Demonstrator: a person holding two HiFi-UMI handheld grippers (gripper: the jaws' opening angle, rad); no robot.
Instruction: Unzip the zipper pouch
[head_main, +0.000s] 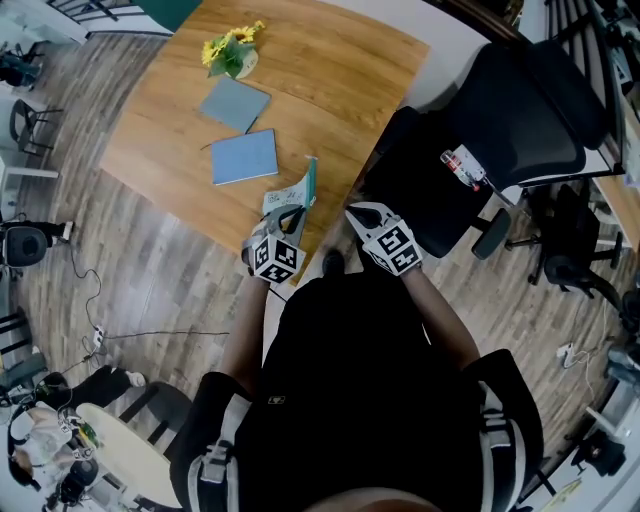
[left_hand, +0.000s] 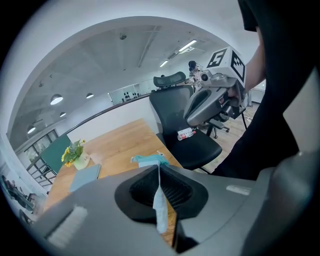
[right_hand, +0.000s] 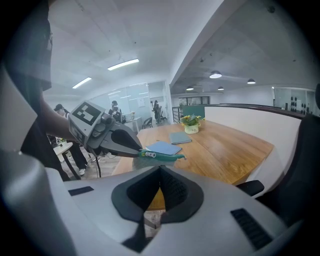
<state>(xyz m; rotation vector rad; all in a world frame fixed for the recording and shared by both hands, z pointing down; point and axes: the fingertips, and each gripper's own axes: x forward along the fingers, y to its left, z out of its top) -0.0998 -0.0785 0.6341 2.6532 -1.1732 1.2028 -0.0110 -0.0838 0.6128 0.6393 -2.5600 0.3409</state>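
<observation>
The zipper pouch (head_main: 297, 192), pale with a teal zipper edge, is lifted off the near edge of the wooden table (head_main: 330, 80). My left gripper (head_main: 291, 213) is shut on its near end; in the left gripper view a thin pale strip of the pouch (left_hand: 159, 200) is pinched between the closed jaws of the left gripper (left_hand: 159, 171). The right gripper view shows the teal top of the pouch (right_hand: 162, 157) and its small zipper pull (right_hand: 148, 154) sticking out of the left gripper. My right gripper (head_main: 356, 212) (right_hand: 160, 172) is shut on nothing, a short way right of the pouch.
On the table lie two blue notebooks (head_main: 236, 103) (head_main: 244, 157) and a pot of yellow flowers (head_main: 232, 50). A black office chair (head_main: 500, 130) with a small bottle (head_main: 462, 168) on its seat stands right beside the table. Cables lie on the floor at left.
</observation>
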